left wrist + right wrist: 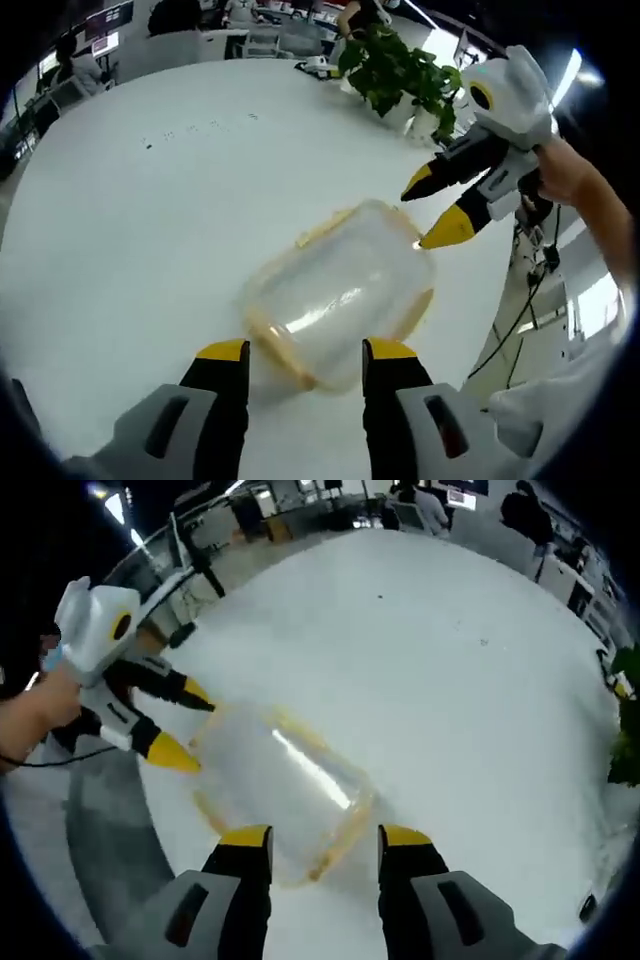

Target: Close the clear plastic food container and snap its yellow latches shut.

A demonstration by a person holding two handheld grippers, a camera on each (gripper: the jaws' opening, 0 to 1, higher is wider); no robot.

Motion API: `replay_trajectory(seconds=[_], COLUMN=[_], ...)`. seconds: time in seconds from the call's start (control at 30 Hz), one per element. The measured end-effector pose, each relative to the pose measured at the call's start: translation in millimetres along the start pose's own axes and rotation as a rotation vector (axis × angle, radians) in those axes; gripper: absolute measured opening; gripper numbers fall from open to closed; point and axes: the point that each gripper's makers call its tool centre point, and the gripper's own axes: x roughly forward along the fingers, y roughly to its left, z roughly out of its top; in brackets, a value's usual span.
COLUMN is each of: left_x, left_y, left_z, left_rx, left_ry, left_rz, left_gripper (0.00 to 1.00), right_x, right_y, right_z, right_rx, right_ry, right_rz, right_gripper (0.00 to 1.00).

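Observation:
The clear plastic container (pixel 340 290) with its yellow rim and latches lies on the white round table (pixel 150 220), close to the table's edge. My left gripper (pixel 307 350) is open, its yellow-tipped jaws on either side of the container's near end. The right gripper (pixel 433 207), held by a hand, comes in from the right, open, with its tips at the container's far corner. In the right gripper view the container (pixel 275 785) lies just ahead of my open right gripper (pixel 326 836), and the left gripper (pixel 185 725) stands open at its far left end. Whether the latches are snapped is unclear.
A potted green plant (pixel 400 70) stands at the table's far side, beside small items. The table edge (pixel 480 330) runs just right of the container, with floor and cables beyond. Desks, monitors and seated people fill the background.

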Motion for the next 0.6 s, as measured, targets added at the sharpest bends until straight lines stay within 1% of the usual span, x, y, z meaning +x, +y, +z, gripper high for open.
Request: replay_trajectory(seconds=[0.03,0.07,0.1,0.13,0.17,0.2,0.27,0.33,0.37,0.47,0.5,0.6], left_x=[0.8,2.1,3.1,4.1,4.7,5.2,5.9,7.1,6.8,7.3,7.4,7.4], left_y=[-1.0,-2.0,-0.2,0.3,0.1,1.6,3.8,5.0,5.1,5.0,4.7,4.6], left_z=[0.1,-1.3,-1.8,-2.7,-2.8,-3.3,-4.3,-5.9,-4.9,-4.0,-4.0,-4.4], left_rx=[-0.019,-0.037,-0.036,-0.052,-0.082,-0.108,-0.119,-0.122,-0.140,-0.145,-0.143,-0.139], left_ry=[-0.004,0.001,0.003,0.000,-0.004,-0.007,-0.010,-0.006,-0.014,-0.017,-0.016,-0.015], left_rz=[-0.004,-0.010,-0.001,0.000,-0.002,-0.006,-0.010,-0.010,-0.016,-0.021,-0.022,-0.024], left_gripper=[0.43,0.43,0.43,0.43,0.43,0.43,0.42,0.41,0.41,0.40,0.40,0.40], right_x=[0.6,1.7,3.0,5.1,6.3,7.9,10.2,13.2,14.7,18.9,19.3,18.4], right_y=[1.0,0.2,-0.1,0.8,1.4,3.1,6.6,5.0,5.4,5.4,6.5,6.3], right_z=[0.0,-3.1,-4.0,-7.1,-8.3,-9.4,-10.9,-12.7,-14.3,-19.8,-18.8,-18.8], right_rx=[0.029,0.065,0.060,0.056,0.061,0.086,0.141,0.151,0.150,0.171,0.197,0.202], right_ry=[-0.005,0.007,0.009,0.023,0.026,0.029,0.028,0.030,0.035,0.045,0.034,0.033], right_rz=[0.005,0.002,0.004,0.004,0.005,0.016,0.037,0.034,0.036,0.039,0.049,0.049], right_gripper=[0.40,0.40,0.40,0.40,0.40,0.40,0.40,0.41,0.41,0.41,0.42,0.41])
